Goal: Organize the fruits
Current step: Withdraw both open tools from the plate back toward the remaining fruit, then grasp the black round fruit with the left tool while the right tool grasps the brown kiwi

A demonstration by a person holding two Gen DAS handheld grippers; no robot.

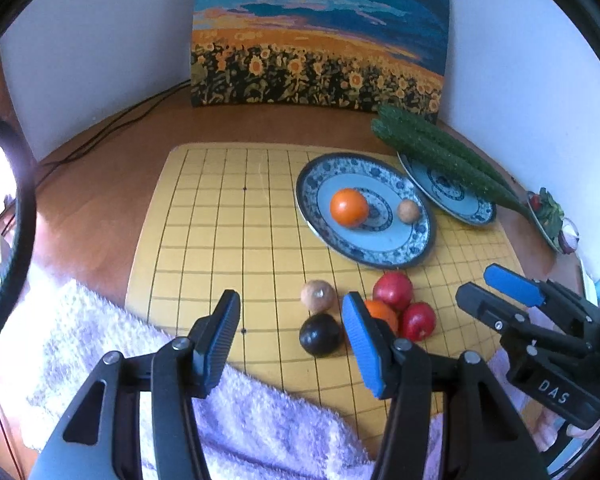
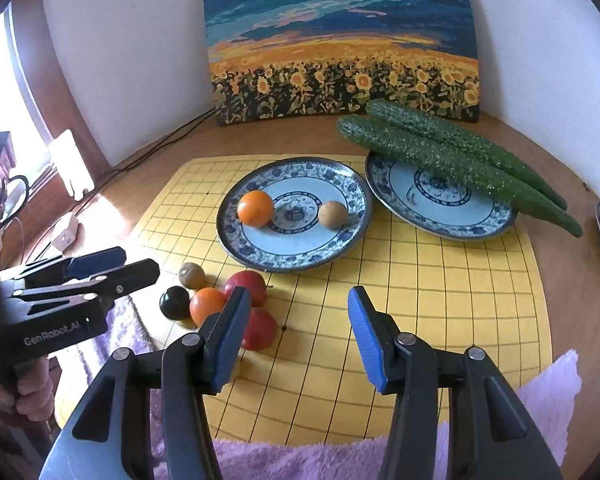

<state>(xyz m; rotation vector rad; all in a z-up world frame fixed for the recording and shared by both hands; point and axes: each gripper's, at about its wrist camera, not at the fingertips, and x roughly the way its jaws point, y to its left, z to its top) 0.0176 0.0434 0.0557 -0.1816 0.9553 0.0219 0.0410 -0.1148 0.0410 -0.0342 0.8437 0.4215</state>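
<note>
Fruits: 5 loose ones cluster near the front edge of the yellow grid mat (image 2: 440, 300) — dark plum (image 2: 175, 302), orange (image 2: 207, 306), 2 red apples (image 2: 247, 287), brownish one, maybe a kiwi (image 2: 191, 275). Left gripper (image 1: 290, 338) & right gripper (image 2: 298, 336) hover w/ jaws apart, empty. Farther back, near plate (image 2: 260, 254) holds an orange + small brown fruit; far plate (image 2: 472, 230) carries 2 cucumbers (image 2: 440, 152).

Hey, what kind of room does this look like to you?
Probably a home, a desk or side table in a living space rather than a lab. A sunflower painting leans against the wall, patterned china plates sit on a Go-board mat, and a fluffy lilac towel covers the front edge.
</note>
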